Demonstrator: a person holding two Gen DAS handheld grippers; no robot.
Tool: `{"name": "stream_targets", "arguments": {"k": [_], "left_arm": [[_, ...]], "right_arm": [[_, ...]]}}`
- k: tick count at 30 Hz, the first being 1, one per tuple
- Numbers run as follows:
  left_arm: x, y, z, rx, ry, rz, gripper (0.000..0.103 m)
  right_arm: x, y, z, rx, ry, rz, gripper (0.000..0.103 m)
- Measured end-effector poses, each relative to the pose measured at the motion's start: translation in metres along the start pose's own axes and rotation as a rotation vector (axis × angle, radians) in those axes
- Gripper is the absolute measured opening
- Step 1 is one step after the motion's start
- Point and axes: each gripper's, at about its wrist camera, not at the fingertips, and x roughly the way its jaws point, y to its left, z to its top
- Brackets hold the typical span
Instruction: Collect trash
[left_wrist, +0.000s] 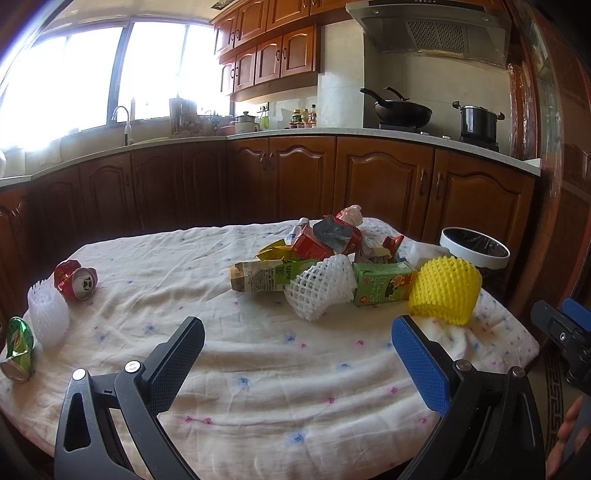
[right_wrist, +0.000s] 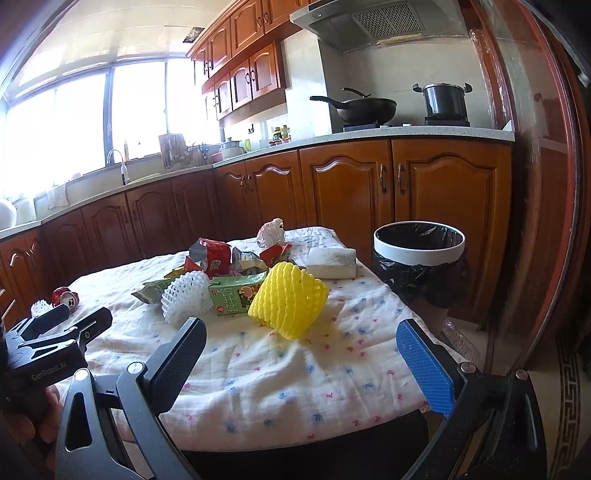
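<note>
A pile of trash lies on the cloth-covered table (left_wrist: 258, 350): a yellow foam fruit net (left_wrist: 445, 290) (right_wrist: 288, 304), a white foam net (left_wrist: 319, 286) (right_wrist: 184, 295), a green juice carton (left_wrist: 382, 282) (right_wrist: 236, 293), red cartons and wrappers (left_wrist: 325, 236) (right_wrist: 214, 253). A crushed red can (left_wrist: 75, 278), another white net (left_wrist: 48, 319) and a crushed green can (left_wrist: 18, 349) lie at the left. My left gripper (left_wrist: 295, 341) is open and empty above the near table. My right gripper (right_wrist: 301, 345) is open and empty, just short of the yellow net.
A white-rimmed bin with a black liner (right_wrist: 419, 245) (left_wrist: 474, 245) stands off the table's far right corner. A white sponge-like block (right_wrist: 330, 262) lies near that corner. Wooden kitchen cabinets (right_wrist: 351, 184) and a counter run behind the table.
</note>
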Motion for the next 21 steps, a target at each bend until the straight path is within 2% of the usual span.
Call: {"name": "stream_targets", "arguments": {"k": [21], "left_arm": [[0.0048, 0.0012, -0.0024, 0.001, 0.009, -0.002, 0.102]], "right_arm": [[0.0007, 0.0075, -0.0037, -0.005, 0.0, 0.006, 0.103]]}}
